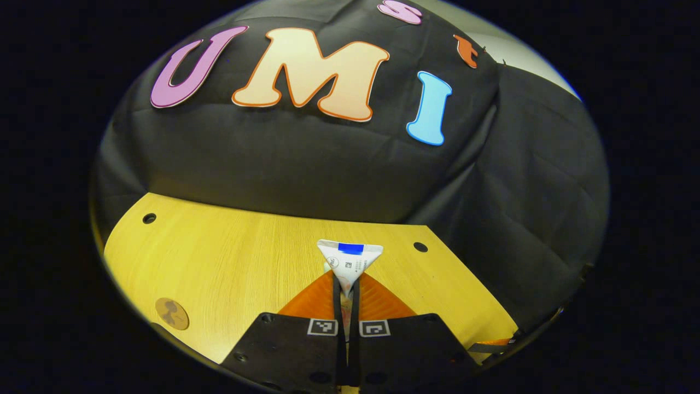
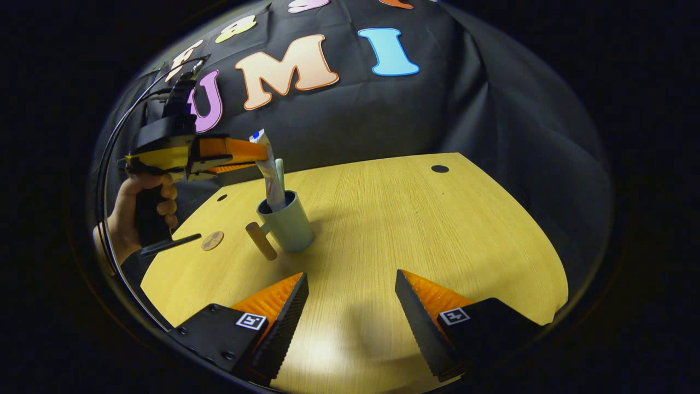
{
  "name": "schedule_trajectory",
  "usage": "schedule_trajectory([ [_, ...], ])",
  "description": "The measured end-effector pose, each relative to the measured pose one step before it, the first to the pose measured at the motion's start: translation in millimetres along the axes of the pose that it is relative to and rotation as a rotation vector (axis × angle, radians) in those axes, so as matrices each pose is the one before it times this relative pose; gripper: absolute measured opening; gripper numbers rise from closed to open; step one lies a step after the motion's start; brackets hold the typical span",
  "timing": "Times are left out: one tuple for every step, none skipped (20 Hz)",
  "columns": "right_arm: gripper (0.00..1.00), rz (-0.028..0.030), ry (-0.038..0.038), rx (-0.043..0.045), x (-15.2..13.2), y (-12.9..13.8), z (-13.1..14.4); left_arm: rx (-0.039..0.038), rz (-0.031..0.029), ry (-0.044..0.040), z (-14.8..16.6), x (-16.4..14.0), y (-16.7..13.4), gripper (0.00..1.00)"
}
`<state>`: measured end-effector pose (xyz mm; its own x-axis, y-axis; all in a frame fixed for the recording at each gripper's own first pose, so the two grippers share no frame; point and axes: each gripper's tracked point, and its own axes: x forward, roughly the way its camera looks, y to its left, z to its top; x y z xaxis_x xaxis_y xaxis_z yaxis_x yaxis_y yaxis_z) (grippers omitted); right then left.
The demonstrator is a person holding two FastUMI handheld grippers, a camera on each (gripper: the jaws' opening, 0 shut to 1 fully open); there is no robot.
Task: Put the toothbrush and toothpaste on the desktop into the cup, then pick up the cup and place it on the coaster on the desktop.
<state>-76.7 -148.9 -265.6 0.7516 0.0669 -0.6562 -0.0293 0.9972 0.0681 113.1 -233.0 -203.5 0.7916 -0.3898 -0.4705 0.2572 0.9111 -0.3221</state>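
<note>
My left gripper (image 1: 345, 300) is shut on the flat crimped end of the white toothpaste tube (image 1: 350, 257). In the right gripper view that left gripper (image 2: 247, 151) holds the toothpaste tube (image 2: 269, 171) by its top, nearly upright, its lower end inside the pale green cup (image 2: 292, 227). A pale toothbrush (image 2: 280, 171) stands in the cup beside the tube. The cup has a wooden handle (image 2: 261, 241) pointing left. The small round coaster (image 2: 212, 240) lies on the table left of the cup. My right gripper (image 2: 351, 280) stands open in front of the cup, nothing between its fingers.
The yellow wooden table (image 2: 415, 230) has small dark holes near its corners, such as a hole (image 2: 439, 168). A hand (image 2: 136, 210) grips the left gripper's handle at the left. The coaster (image 1: 171, 313) also lies low left in the left gripper view. Black cloth walls stand behind.
</note>
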Motion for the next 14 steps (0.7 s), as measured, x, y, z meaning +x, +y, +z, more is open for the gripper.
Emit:
schedule_trajectory([
  [0.99,0.00082,0.00062,-0.00187,0.02,-0.96,0.62,0.00716,0.01068,0.01148,-7.62,2.70,0.92,0.00],
  [0.99,0.00149,-0.00091,-0.00455,0.52,-0.50,0.62,0.01469,0.01552,0.00656,-5.65,1.43,2.22,0.00],
  [0.99,0.00214,0.00040,-0.00456,-0.09,-1.10,0.52,0.00903,0.00734,0.00782,-4.85,2.19,1.37,0.02],
  [0.99,0.00264,0.00018,-0.00366,0.73,-0.85,0.72,0.00579,-0.00331,0.01168,-4.28,2.06,-2.50,0.00],
  [0.99,0.00268,-0.00220,-0.00305,0.06,-0.61,1.63,0.00655,-0.00059,-0.02185,4.95,0.83,-0.63,0.00],
  [0.99,0.00328,-0.00395,-0.00200,0.21,-0.34,2.87,0.00763,0.00834,0.00495,-0.67,0.65,3.06,0.01],
  [0.95,0.00486,-0.00448,-0.00004,1.31,0.25,3.14,0.00237,0.00503,0.00948,-5.31,-3.18,-1.57,0.02],
  [0.99,0.00470,-0.00293,-0.00025,0.61,0.26,3.45,-0.00461,0.00908,-0.00711,0.57,0.85,0.23,0.05],
  [0.99,0.00655,-0.00154,-0.00104,0.97,0.53,2.97,-0.00301,0.00682,-0.00763,0.44,0.74,-0.15,0.05],
  [0.98,0.00666,-0.00538,-0.00149,1.46,0.43,2.82,-0.00055,0.01119,0.00035,-1.08,0.87,1.68,0.05],
  [0.98,0.00809,-0.00409,-0.00285,0.94,1.24,3.19,-0.00116,0.00900,-0.00274,0.64,0.02,-0.10,0.05],
  [0.94,0.00879,-0.00164,-0.00453,1.28,1.11,2.51,-0.00686,0.00643,-0.00084,-0.42,0.89,-1.16,0.05],
  [0.98,0.00780,-0.00231,-0.00539,1.77,0.63,1.67,-0.00337,0.01159,0.00831,-1.79,1.43,0.81,0.05],
  [0.98,0.00788,-0.00355,-0.00231,1.48,0.71,2.67,0.00001,0.00432,0.00847,-0.84,2.06,-1.97,0.05],
])
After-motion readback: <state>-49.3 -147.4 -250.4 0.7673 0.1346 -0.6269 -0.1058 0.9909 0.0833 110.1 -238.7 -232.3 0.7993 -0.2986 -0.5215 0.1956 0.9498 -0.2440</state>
